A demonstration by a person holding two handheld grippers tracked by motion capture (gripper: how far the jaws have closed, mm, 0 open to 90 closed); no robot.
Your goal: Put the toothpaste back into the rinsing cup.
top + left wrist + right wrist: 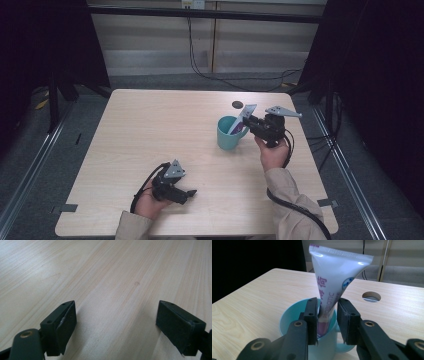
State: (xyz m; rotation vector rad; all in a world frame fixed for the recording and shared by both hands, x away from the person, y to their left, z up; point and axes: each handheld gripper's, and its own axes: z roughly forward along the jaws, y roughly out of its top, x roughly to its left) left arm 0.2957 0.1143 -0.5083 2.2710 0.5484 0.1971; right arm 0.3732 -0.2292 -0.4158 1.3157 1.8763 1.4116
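- Toothpaste tube (334, 277) stands with its cap end down inside the teal mug (287, 317), crimped flat end up, leaning a little; in the high view the tube (243, 118) pokes out over the mug (227, 134) right of the table's (150, 130) centre.
- Your right gripper (327, 315) has its jaws closed around the tube's lower body, just above the mug's rim; one pad seems to touch, the other sits very close.
- Your left gripper (116, 322) rests near the table's front edge with its jaws spread wide and nothing between them; in the high view it (187, 193) lies well apart from the mug.
- Expect the tube to be light, soft and glossy: it will likely dent under pressure and may slide in the pads.
- Take it across the flat faces low on the body, where it looks fuller, and squeeze gently.
- The mug looks light too and could tip if you drag the tube sideways.
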